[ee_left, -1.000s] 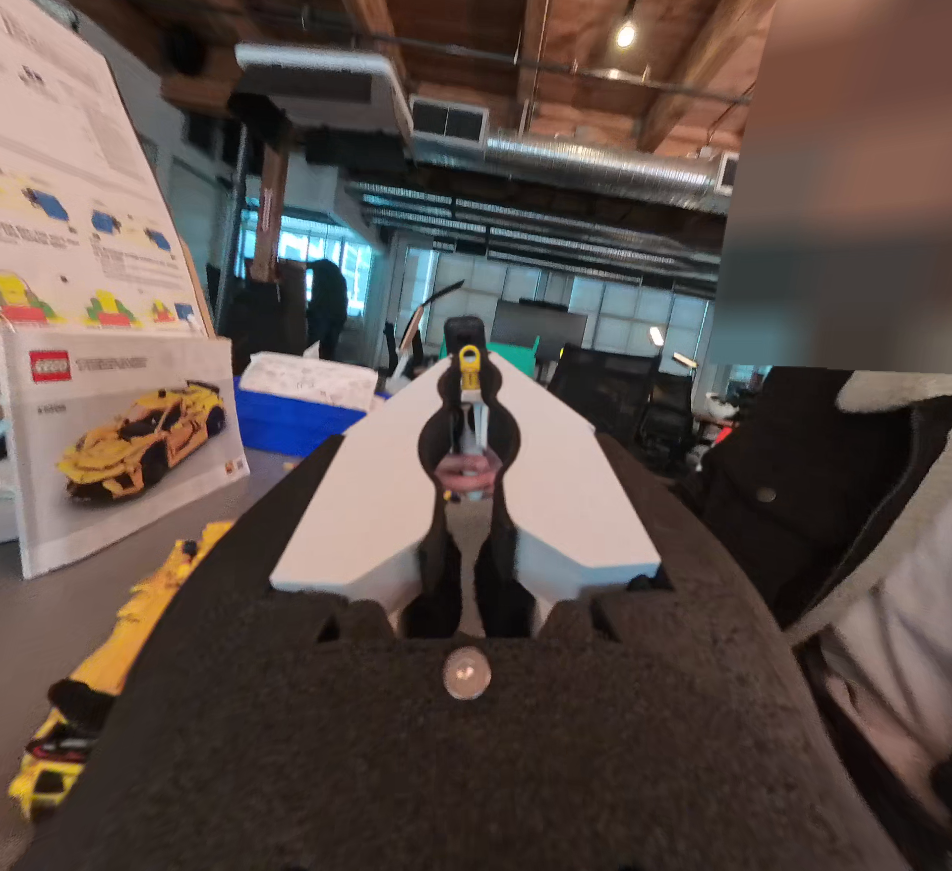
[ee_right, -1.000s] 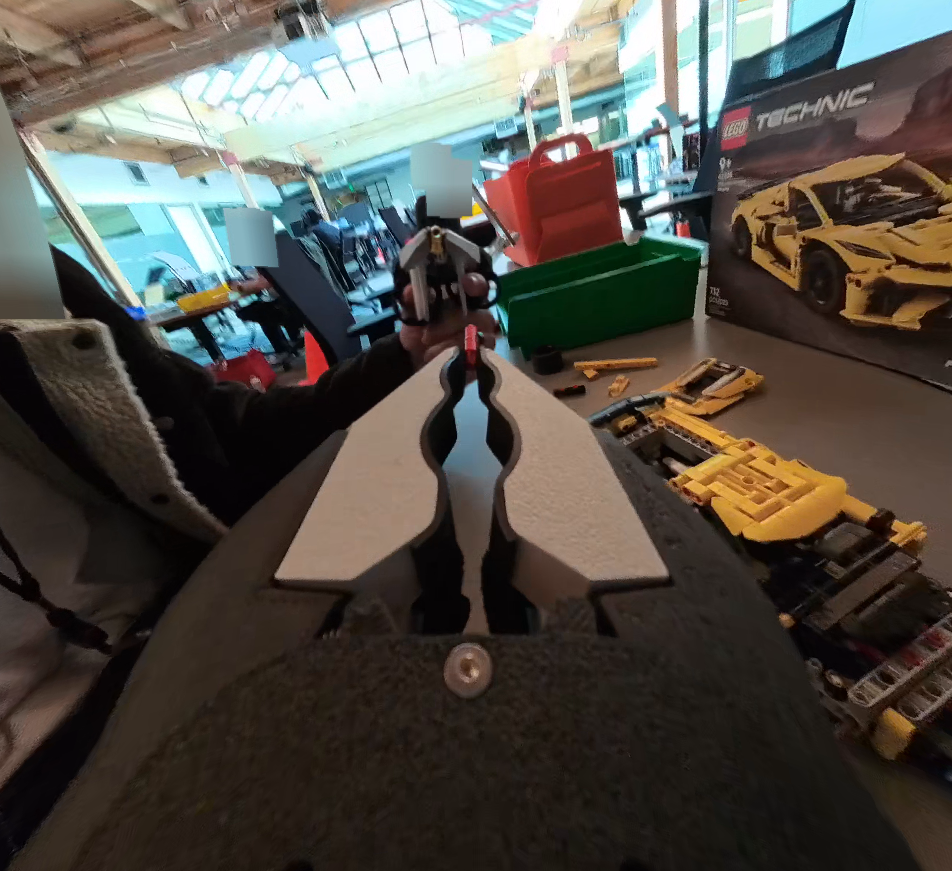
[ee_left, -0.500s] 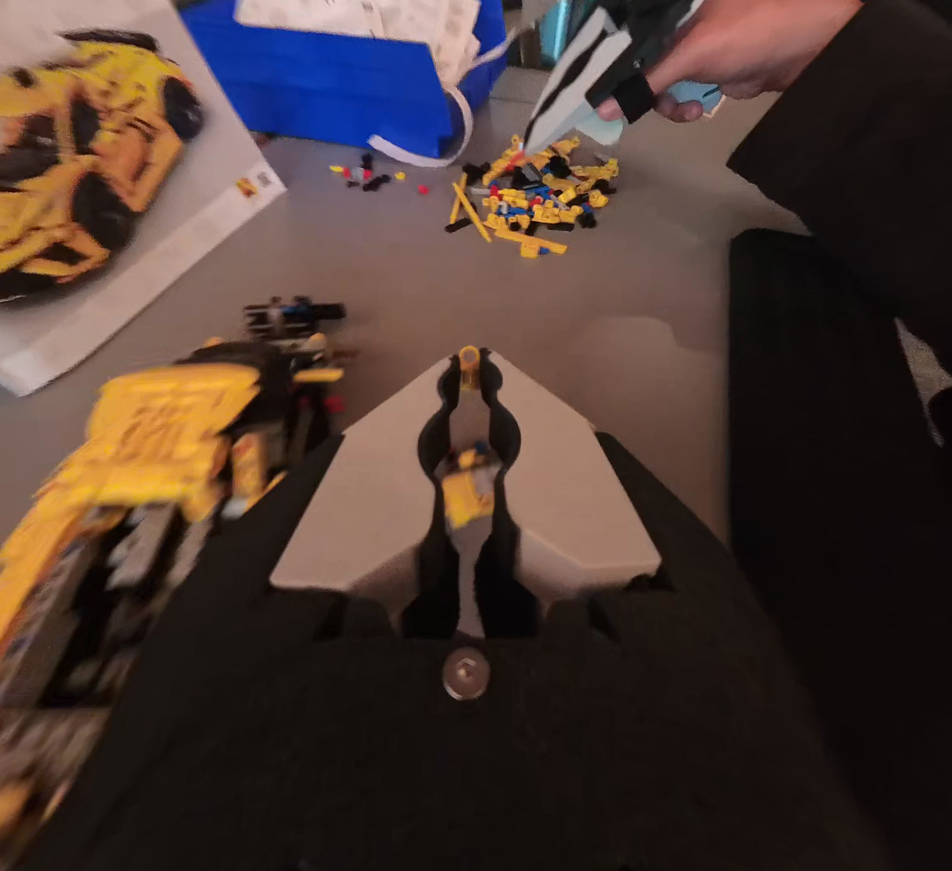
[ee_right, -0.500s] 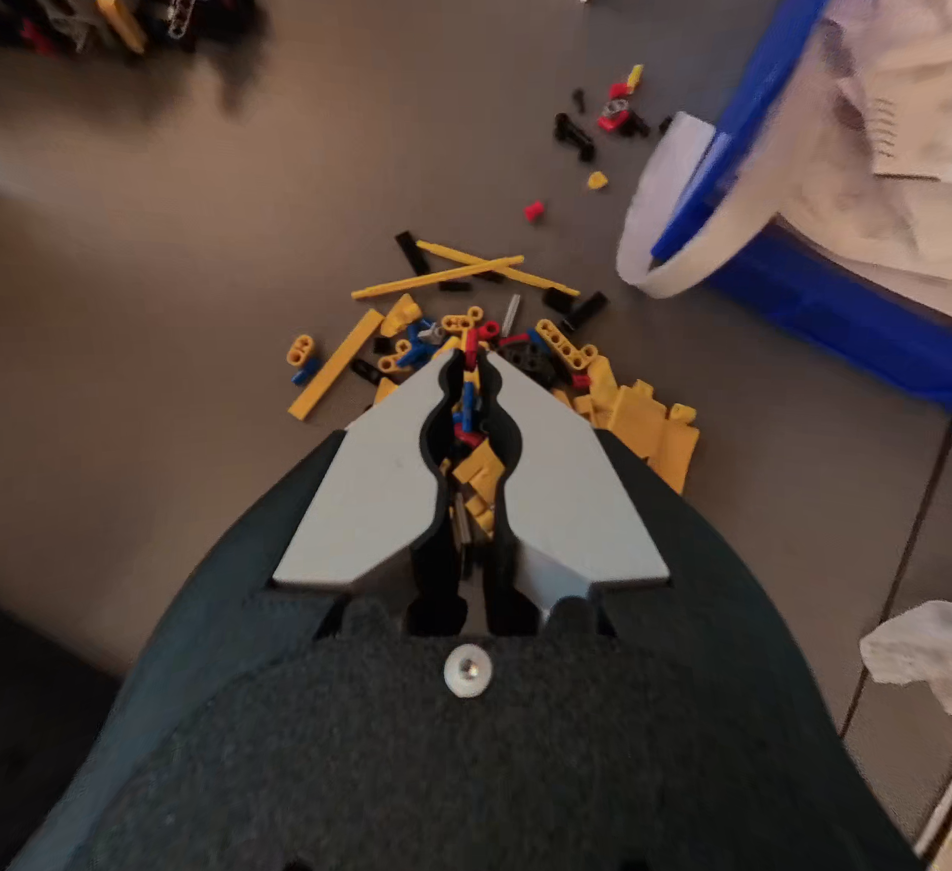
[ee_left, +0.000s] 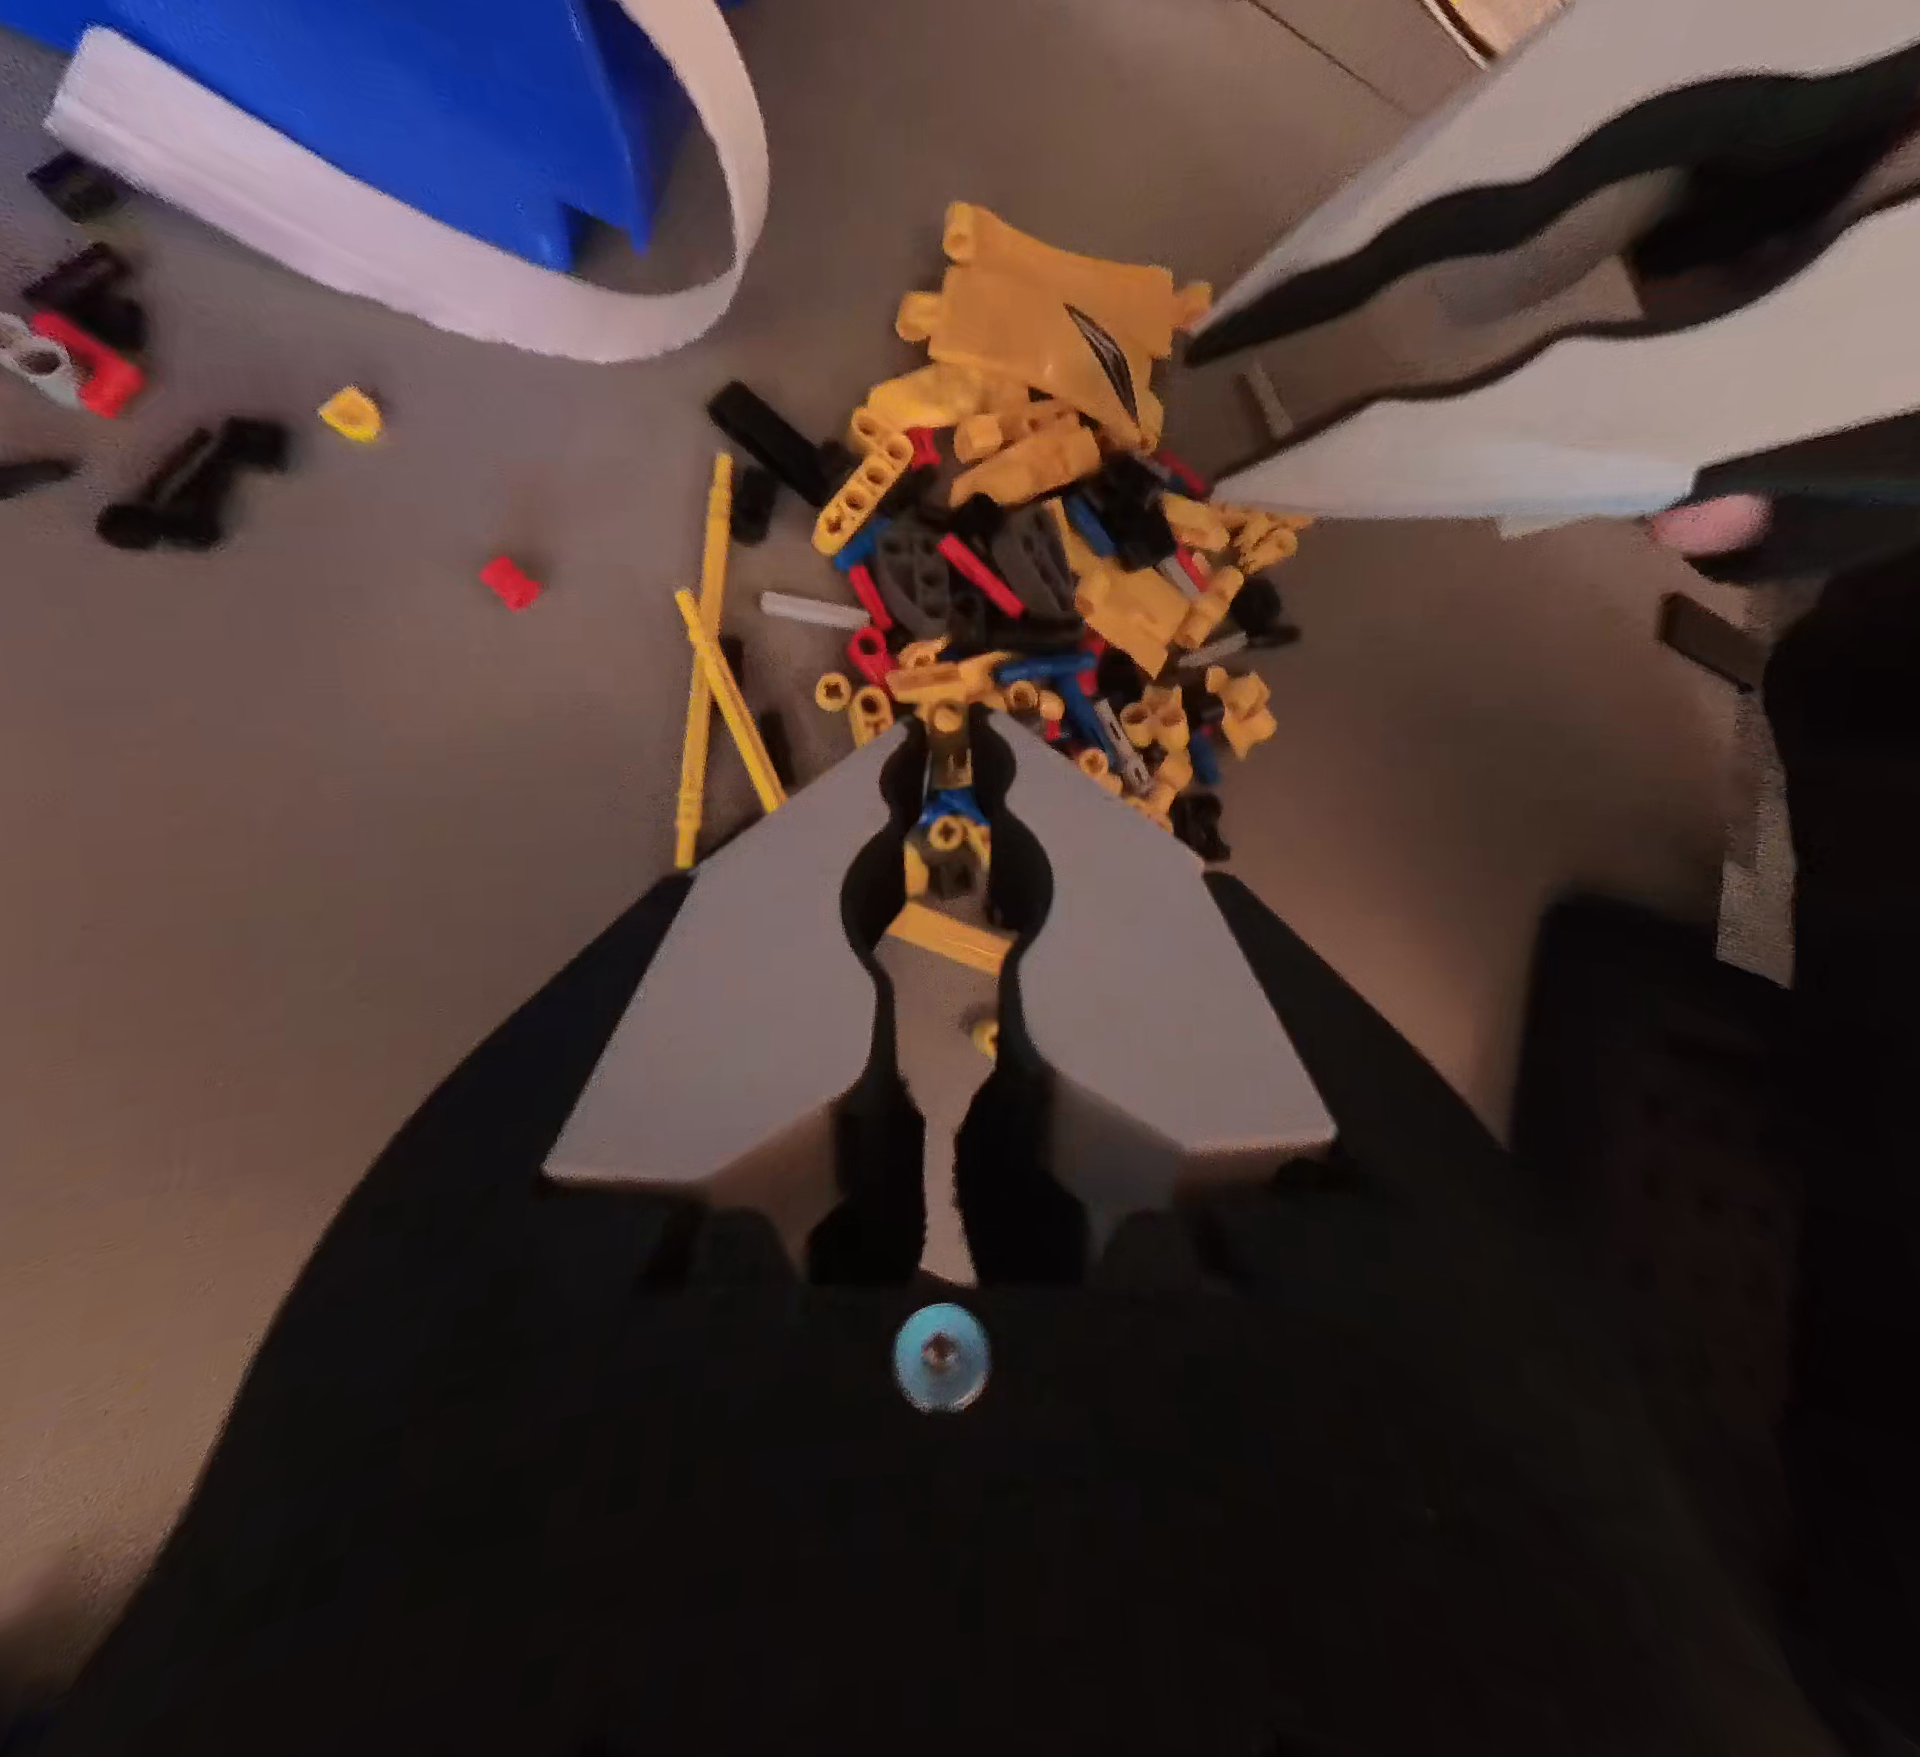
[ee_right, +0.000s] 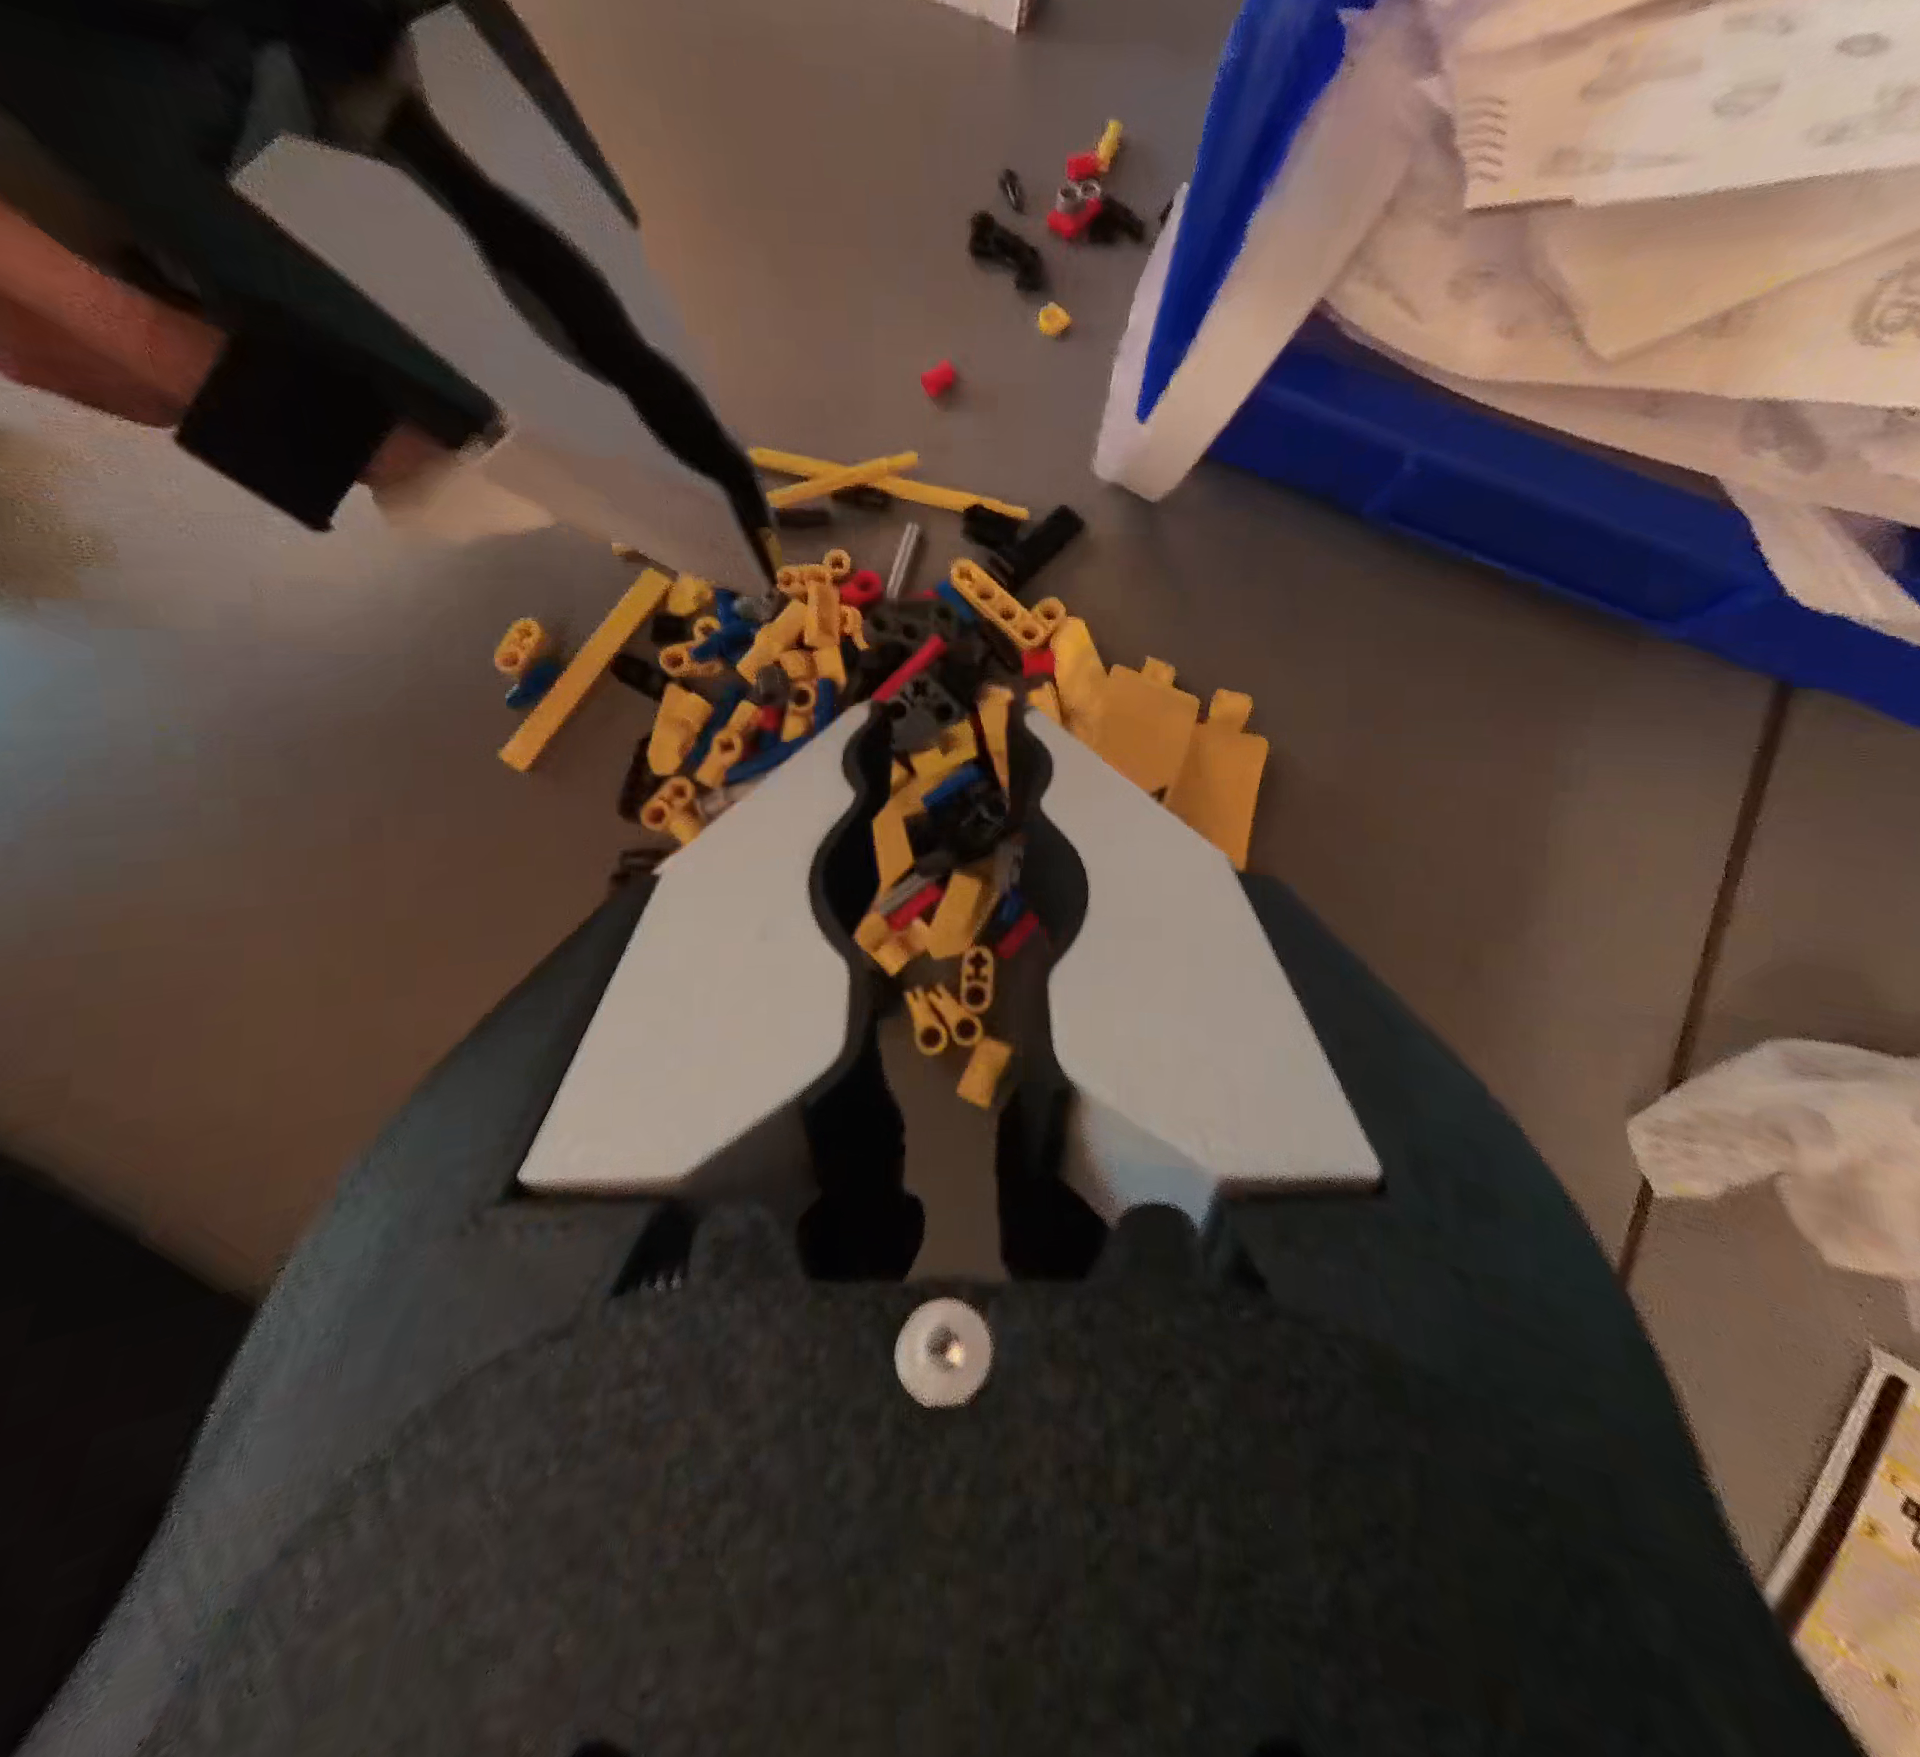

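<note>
Both tools point steeply down at the grey worktop (ee_left: 312,824), tips converging on one pile of loose building pieces (ee_left: 1049,564), mostly yellow with blue, red and black pins and beams.

- Left hand-held gripper (ee_left: 943,733): jaws drawn narrow, pinching a small yellow piece (ee_left: 943,722) at the very tips, just over the near edge of the pile. The tight pinch probably suits so thin a part.
- Right hand-held gripper (ee_right: 948,718): jaws parted a little, nothing seen between them, tips low over the pile's middle; contact cannot be told.
- Blue bin (ee_left: 312,45) stands just beside the pile, with a white strip (ee_left: 717,128) curling off its corner.
- A few strays lie apart, among them a red piece (ee_left: 509,582).

View differences: the left wrist view shows the right tool's tips clearly separated. The right wrist view alone shows the paper bags (ee_right: 1662,97) filling the bin, crumpled plastic (ee_right: 1797,1157), and a yellow speck at the left tool's tip.
</note>
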Motion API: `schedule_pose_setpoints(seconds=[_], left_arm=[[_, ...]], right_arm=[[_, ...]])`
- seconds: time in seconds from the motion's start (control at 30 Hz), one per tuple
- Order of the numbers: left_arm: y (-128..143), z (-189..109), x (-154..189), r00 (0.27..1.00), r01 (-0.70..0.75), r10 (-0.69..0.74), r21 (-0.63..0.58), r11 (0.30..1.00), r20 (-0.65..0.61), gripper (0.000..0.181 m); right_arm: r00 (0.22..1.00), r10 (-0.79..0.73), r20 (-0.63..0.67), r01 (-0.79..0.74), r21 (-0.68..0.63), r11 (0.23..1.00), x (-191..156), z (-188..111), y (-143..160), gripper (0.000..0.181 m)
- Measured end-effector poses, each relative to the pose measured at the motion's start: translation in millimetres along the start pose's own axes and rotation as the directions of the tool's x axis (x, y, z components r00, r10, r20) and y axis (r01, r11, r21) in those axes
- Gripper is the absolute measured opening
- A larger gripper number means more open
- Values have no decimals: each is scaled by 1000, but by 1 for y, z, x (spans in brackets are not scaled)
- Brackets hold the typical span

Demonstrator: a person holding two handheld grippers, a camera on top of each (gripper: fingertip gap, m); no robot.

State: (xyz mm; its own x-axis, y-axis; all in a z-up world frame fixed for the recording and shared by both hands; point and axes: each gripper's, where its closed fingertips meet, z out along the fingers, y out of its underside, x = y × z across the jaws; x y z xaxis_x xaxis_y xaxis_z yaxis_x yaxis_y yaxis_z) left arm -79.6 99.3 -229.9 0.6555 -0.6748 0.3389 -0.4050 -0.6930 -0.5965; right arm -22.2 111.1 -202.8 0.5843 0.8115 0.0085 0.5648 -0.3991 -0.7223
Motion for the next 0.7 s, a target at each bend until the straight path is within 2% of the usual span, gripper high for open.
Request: schedule_pose_setpoints(seconds=[0.1,0.23,0.33,0.43,0.5,0.53,0.6,0.63,0.67,0.7], left_arm=[[-11,1,-3,998,63,-63,7,998,0,19],[-19,-18,-5,997,81,-81,28,996,1,24],[-18,-56,2,1000,14,-15,83,996,21,24],[2,-120,11,994,-81,65,206,975,82,25],[27,-169,15,991,-109,76,346,932,106,25],[42,-194,14,992,-107,64,436,894,113,25],[77,-235,6,989,-108,32,571,814,143,24],[98,-248,1,987,-110,19,597,795,157,20],[118,-256,-4,987,-101,3,611,785,159,17],[134,-263,-8,989,-74,-21,626,776,143,17]], right_arm=[[1000,27,-7,-27,26,999,10,-5,5,19],[997,82,14,-82,45,996,17,-13,11,19],[998,62,15,-63,86,994,15,-24,5,19],[999,-22,41,14,201,980,-2,-36,-24,28],[988,-140,67,113,312,943,-31,-40,-57,34],[974,-203,103,154,360,920,-56,-39,-74,34],[907,-335,257,209,415,886,-126,-29,-99,35],[855,-377,356,226,399,889,-165,-19,-101,38],[803,-393,447,254,341,905,-201,-5,-95,50],[755,-398,522,314,246,917,-231,11,-82,52]])
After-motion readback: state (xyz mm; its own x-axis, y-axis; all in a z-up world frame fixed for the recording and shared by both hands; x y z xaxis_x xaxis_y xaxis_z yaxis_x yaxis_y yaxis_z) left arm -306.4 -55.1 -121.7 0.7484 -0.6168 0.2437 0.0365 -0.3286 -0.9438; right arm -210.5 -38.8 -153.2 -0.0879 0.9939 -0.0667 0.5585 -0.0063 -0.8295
